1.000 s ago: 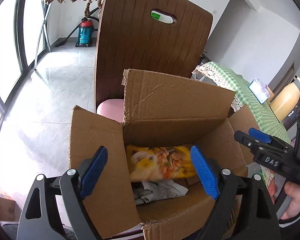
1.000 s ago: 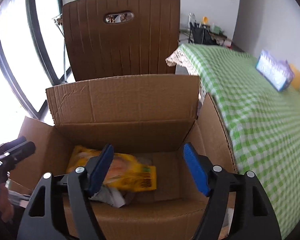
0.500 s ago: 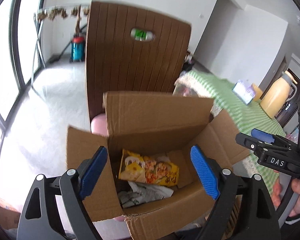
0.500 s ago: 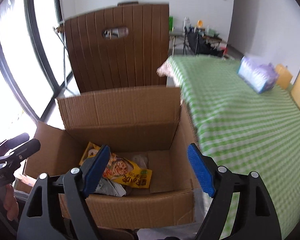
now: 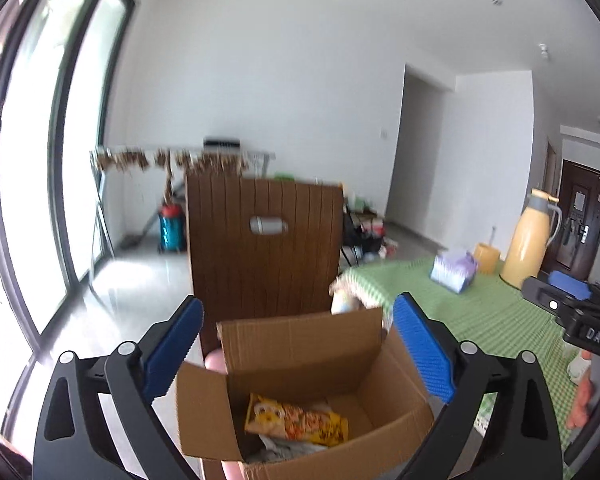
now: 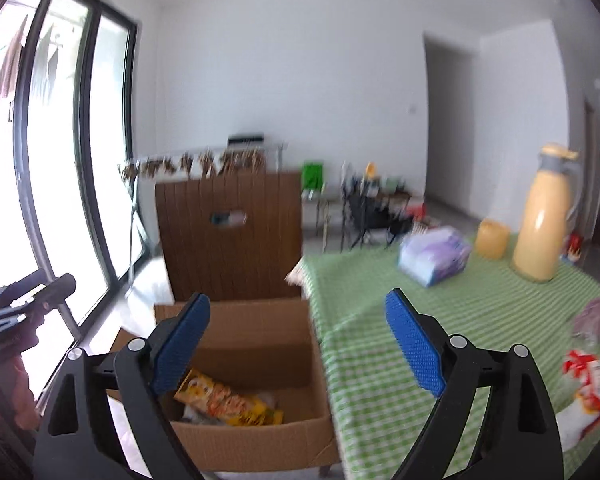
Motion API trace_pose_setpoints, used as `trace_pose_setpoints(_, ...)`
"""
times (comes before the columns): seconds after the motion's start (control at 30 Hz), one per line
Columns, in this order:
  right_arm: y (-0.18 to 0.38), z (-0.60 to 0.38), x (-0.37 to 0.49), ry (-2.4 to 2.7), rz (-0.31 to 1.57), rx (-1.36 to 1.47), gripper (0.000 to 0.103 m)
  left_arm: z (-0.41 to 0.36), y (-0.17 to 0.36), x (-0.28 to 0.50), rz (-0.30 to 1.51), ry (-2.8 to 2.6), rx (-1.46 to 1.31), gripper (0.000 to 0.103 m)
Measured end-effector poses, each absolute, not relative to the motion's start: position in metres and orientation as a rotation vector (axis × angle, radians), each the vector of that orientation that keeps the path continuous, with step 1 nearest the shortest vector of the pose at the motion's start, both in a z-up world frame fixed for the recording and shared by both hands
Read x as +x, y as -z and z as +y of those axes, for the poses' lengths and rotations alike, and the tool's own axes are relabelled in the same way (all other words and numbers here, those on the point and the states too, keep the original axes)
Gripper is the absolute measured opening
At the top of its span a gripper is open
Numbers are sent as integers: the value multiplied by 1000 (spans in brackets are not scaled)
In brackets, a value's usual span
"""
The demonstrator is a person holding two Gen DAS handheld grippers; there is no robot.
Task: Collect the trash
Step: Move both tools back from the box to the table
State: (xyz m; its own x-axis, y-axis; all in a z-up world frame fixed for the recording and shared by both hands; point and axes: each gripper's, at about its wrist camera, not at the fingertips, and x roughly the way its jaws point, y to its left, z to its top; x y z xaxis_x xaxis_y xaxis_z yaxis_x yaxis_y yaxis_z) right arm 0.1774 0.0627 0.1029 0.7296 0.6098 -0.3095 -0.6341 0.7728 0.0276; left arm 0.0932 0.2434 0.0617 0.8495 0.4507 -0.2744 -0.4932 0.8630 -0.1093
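Item: yellow snack wrapper [image 5: 296,424] — a second ago up between the left gripper's [image 5: 296,354] pads, now lying low in the cardboard box [image 5: 300,344] below and ahead of both tools, on crumpled paper; that piece reads as delivered. Left gripper: jaws opening, nothing between them. Right gripper [image 6: 298,346]: likewise opening, empty. Remaining, by judgement — red-and-white wrapper [image 6: 586,392] on the green checked tablecloth [image 6: 380,360], off the right tool's right finger.

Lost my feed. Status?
Both tools, left and right, opening, empty. Yellow wrapper in cardboard box. Red-white wrapper left on table. Nothing blocking.
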Motion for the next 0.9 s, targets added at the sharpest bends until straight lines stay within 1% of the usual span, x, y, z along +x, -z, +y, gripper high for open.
trace_pose_setpoints(0.13,-101,38,172,-664,315,-62,86,218,-75,82,195,-502,-133,95)
trace_pose_setpoints(0.5,-101,-35,172,-550,338,22,86,172,-85,88,219,-431,-96,95)
trace_pose_setpoints(0.77,-94,-121,169,-370,353,26,86,102,-81,132,260,-247,-77,95)
trace_pose_setpoints(0.9,-85,-186,157,-215,391,22,86,57,-72,157,274,-129,-73,95)
